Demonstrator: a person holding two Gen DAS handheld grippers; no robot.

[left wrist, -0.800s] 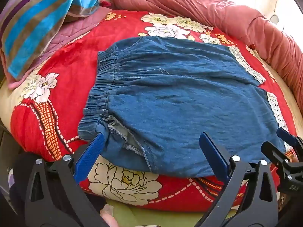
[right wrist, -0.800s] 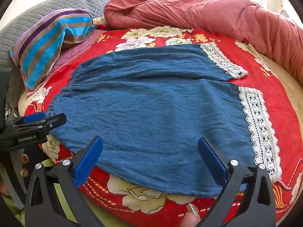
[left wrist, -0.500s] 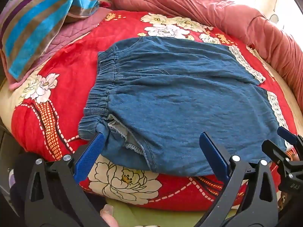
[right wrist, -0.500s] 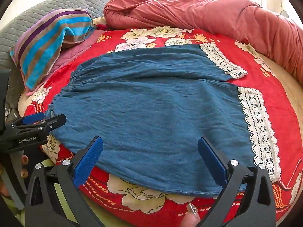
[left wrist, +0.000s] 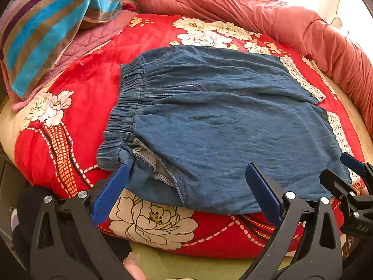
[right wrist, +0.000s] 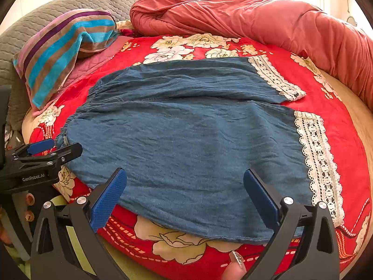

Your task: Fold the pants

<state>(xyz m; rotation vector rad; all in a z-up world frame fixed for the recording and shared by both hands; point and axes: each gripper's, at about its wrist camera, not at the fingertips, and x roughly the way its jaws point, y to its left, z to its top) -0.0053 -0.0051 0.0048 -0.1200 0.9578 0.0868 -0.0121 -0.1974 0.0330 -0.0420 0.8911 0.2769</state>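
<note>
Blue denim pants (left wrist: 209,121) with white lace cuffs (right wrist: 319,158) lie flat on a red flowered bedspread (left wrist: 88,88), waistband at the left, both legs side by side. My left gripper (left wrist: 186,170) is open at the near edge by the waistband corner; its left fingertip (left wrist: 121,170) touches the bunched waistband. My right gripper (right wrist: 185,175) is open over the near leg's edge, close to the cloth. Each gripper shows in the other's view: the right one low at the right (left wrist: 349,172), the left one at the left (right wrist: 53,149).
A striped pillow (right wrist: 63,49) and a pink quilted cloth (left wrist: 86,42) lie at the far left. A rolled red duvet (right wrist: 256,16) runs along the back and right. A grey headboard (right wrist: 46,16) stands behind. The bed's front edge (left wrist: 177,240) is just under the grippers.
Almost nothing has moved. Both grippers stay open at the near edge of the pants; the left one has crept slightly closer to the waistband corner.
</note>
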